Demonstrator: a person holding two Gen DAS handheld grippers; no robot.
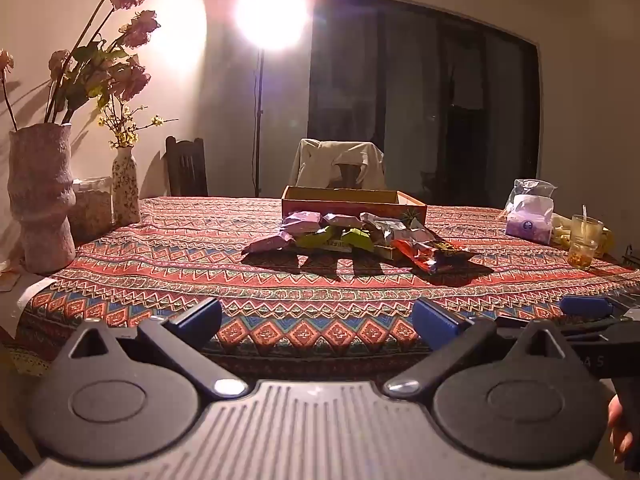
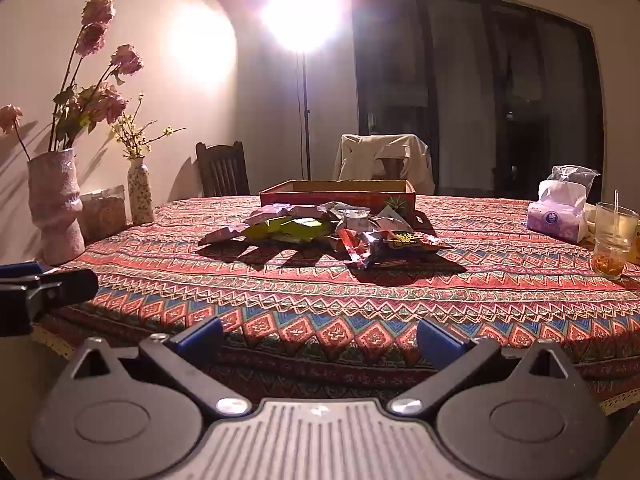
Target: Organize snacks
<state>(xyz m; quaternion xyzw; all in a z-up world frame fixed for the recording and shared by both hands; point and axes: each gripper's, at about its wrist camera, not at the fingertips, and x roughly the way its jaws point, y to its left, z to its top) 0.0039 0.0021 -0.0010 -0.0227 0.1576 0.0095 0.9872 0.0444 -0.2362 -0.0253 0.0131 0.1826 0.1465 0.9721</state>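
Tablecloth (image 1: 320, 280); box (image 1: 352, 204) interior hidden.

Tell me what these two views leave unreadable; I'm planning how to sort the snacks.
- Inside of the cardboard box: both views, its near wall hides the floor.
- Snack pile: overlapping packets hide the count; labels too small and blurred.
- Jar contents: left view, partly behind the large vase.
- Glass: right view, beside the edge.

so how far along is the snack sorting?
Nothing done yet: the snack packets lie piled on the tablecloth in front of the box. Nothing in hand: left gripper and right gripper are open, short of the pile. All packets remain.
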